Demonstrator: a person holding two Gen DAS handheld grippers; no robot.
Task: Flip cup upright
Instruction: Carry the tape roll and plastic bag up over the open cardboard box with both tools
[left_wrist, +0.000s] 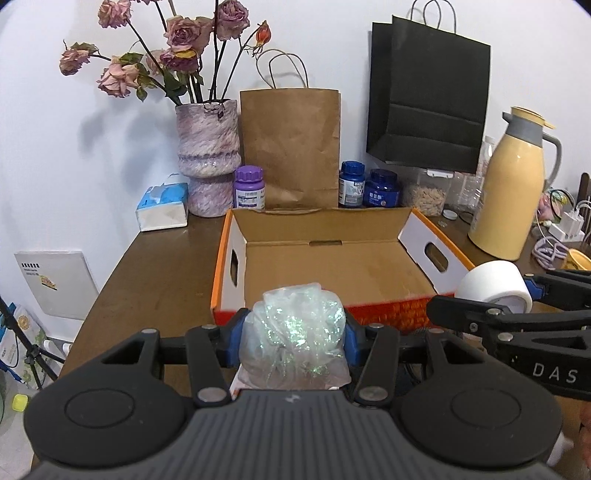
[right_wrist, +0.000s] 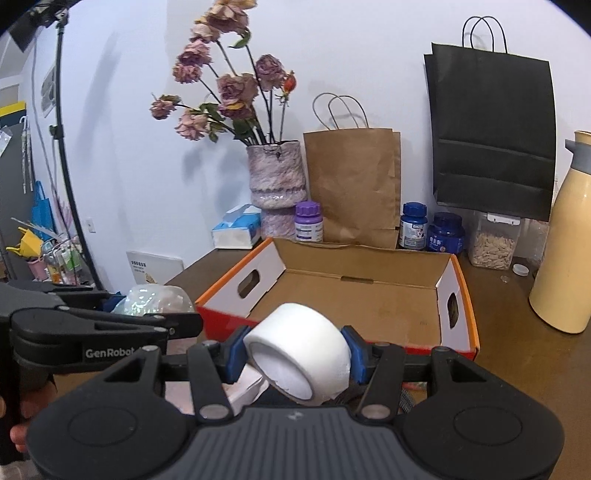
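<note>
Pinched between the blue pads of the right gripper: a white cup, lying on its side, long axis tilted, open mouth facing down-left toward the camera, closed end up and away. Held above the near edge of an orange-rimmed cardboard box, not resting on the tabletop. Beneath it, white pieces, too hidden to identify.

Clamped in the left gripper: a crumpled iridescent plastic bag, bulging above the pads. Seen beside it in the left wrist view, the same cup, further right.

Readable writing: "GenRobot" on the left gripper's side, "DAS" on the right gripper's side. Labels on the purple bottle and two blue bottles too small to read.
</note>
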